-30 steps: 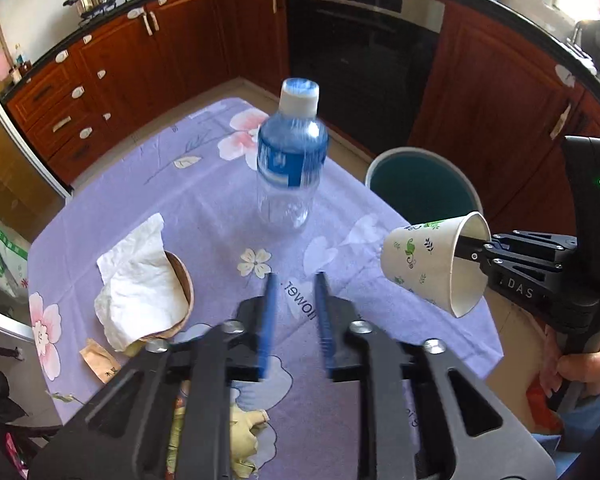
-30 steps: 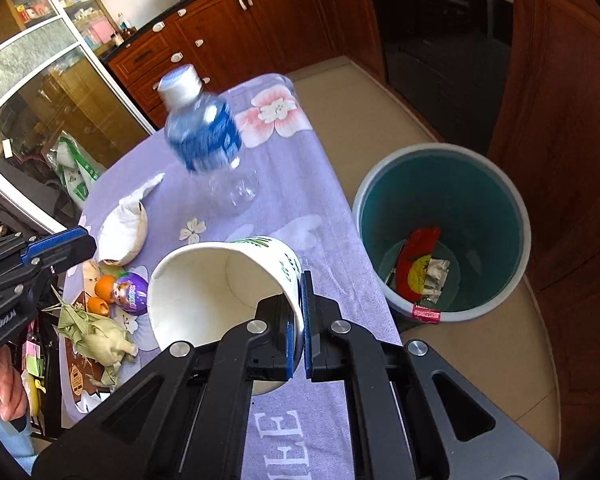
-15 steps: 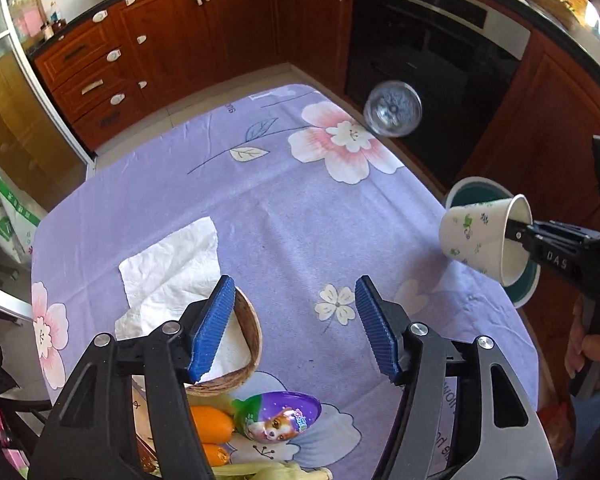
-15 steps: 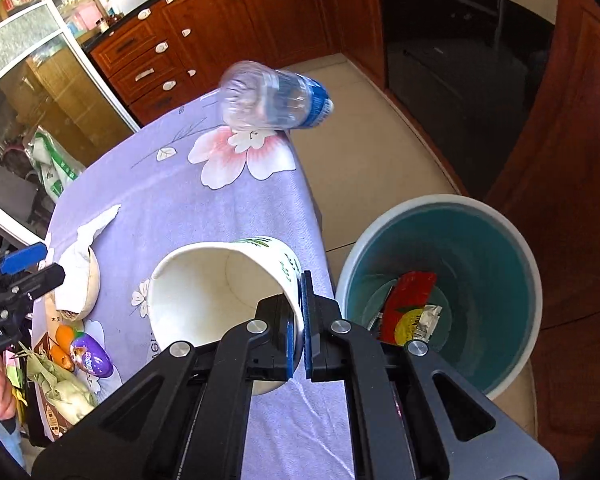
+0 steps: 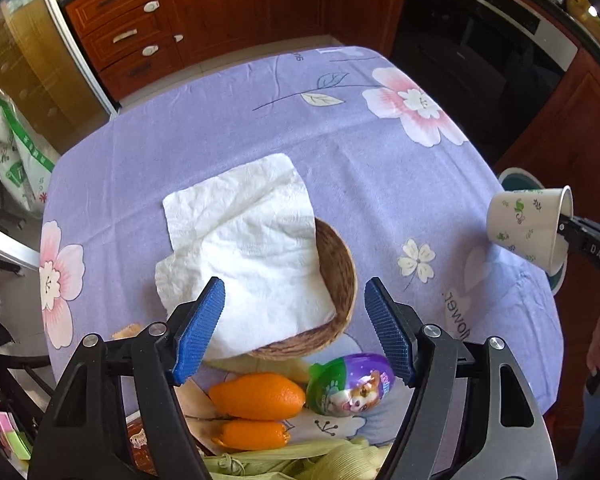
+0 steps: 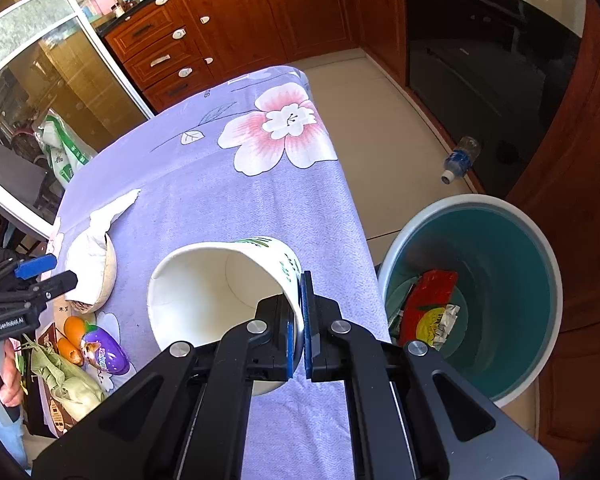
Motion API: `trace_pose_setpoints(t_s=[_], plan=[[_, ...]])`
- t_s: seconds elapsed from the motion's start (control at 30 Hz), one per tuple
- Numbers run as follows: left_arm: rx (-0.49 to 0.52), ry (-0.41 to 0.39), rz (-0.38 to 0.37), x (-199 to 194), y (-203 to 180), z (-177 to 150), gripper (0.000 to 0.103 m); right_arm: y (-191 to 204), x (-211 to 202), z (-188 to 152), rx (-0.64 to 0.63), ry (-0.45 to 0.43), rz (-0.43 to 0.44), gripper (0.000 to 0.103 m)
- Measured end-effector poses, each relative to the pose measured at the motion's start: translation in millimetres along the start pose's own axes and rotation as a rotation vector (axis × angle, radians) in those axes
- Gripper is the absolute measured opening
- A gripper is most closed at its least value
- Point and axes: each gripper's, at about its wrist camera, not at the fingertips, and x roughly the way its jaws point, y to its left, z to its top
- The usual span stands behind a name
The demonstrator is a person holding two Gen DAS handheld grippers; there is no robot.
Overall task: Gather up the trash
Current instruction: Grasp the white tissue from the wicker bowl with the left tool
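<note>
My right gripper (image 6: 298, 328) is shut on the rim of a white paper cup (image 6: 220, 280) with green leaf print, held on its side above the table's right edge; the cup also shows in the left wrist view (image 5: 528, 222). A teal trash bin (image 6: 472, 292) with wrappers inside stands on the floor to the right. A clear water bottle (image 6: 460, 158) with a blue label lies on the floor beyond the bin. My left gripper (image 5: 292, 328) is open and empty above a white napkin (image 5: 244, 248) draped over a woven basket (image 5: 340, 276).
The table has a purple flowered cloth (image 5: 340, 140). Two small orange fruits (image 5: 256, 396), a purple toy egg (image 5: 352, 384) and green husks (image 6: 64, 376) lie at its near edge. Wooden cabinets (image 6: 220, 32) and a dark oven (image 6: 492, 52) stand behind.
The water bottle flew off the table and now lies on the floor past the bin. My left gripper opened wide and pulled back over the napkin. The right gripper kept hold of the cup.
</note>
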Motion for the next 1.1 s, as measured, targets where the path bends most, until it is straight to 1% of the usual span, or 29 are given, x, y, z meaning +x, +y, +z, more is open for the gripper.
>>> trace_pose_setpoints(t_s=[0.03, 0.13, 0.17, 0.23, 0.27, 0.37, 0.47, 0.6, 0.63, 0.67, 0.7, 0.73, 0.8, 0.97, 1.0, 1.03, 1.1], plan=[[0.000, -0.008, 0.027, 0, 3, -4, 0.073, 2, 0, -1, -0.004, 0.002, 0.002, 0.003], [-0.063, -0.014, 0.038, -2, 33, -8, 0.073, 10, 0, -4, -0.022, 0.010, 0.001, 0.003], [-0.073, -0.013, 0.055, -1, 44, -6, 0.073, 13, 1, -5, -0.028, 0.013, 0.000, 0.003], [-0.071, -0.005, 0.076, 4, 60, -2, 0.073, 17, 2, -7, -0.033, 0.018, 0.001, 0.003], [-0.073, 0.012, 0.076, 10, 65, -1, 0.073, 20, 2, -7, -0.034, 0.020, 0.003, 0.003], [-0.069, 0.058, 0.040, 27, 69, -2, 0.073, 29, 4, -6, -0.042, 0.027, 0.002, 0.003], [-0.047, 0.073, -0.003, 35, 64, -7, 0.073, 40, 5, -4, -0.053, 0.033, -0.001, 0.003], [-0.027, 0.082, -0.016, 40, 62, -17, 0.073, 54, 8, -2, -0.071, 0.043, -0.005, 0.003], [-0.029, 0.077, -0.017, 39, 62, -20, 0.065, 57, 9, -2, -0.078, 0.044, -0.007, 0.003], [-0.025, 0.075, -0.016, 38, 61, -23, 0.036, 60, 9, -2, -0.083, 0.045, -0.008, 0.003], [-0.024, 0.081, -0.028, 37, 60, -25, 0.021, 63, 9, -2, -0.088, 0.046, -0.010, 0.003], [-0.028, 0.077, -0.038, 34, 60, -27, 0.009, 66, 9, -2, -0.094, 0.048, -0.012, 0.003], [-0.018, 0.043, -0.009, 21, 57, -30, 0.008, 70, 7, -3, -0.102, 0.049, -0.015, 0.003], [-0.010, -0.006, -0.009, -5, 54, -30, 0.008, 75, 0, -6, -0.108, 0.040, -0.015, 0.003], [-0.012, -0.016, -0.002, -8, 54, -30, 0.007, 76, -1, -7, -0.111, 0.038, -0.008, 0.003], [-0.017, -0.024, -0.002, -12, 54, -30, 0.004, 76, -3, -8, -0.112, 0.035, -0.006, 0.003], [-0.025, -0.052, -0.004, -25, 55, -32, 0.003, 78, -8, -11, -0.114, 0.028, -0.002, 0.003]])
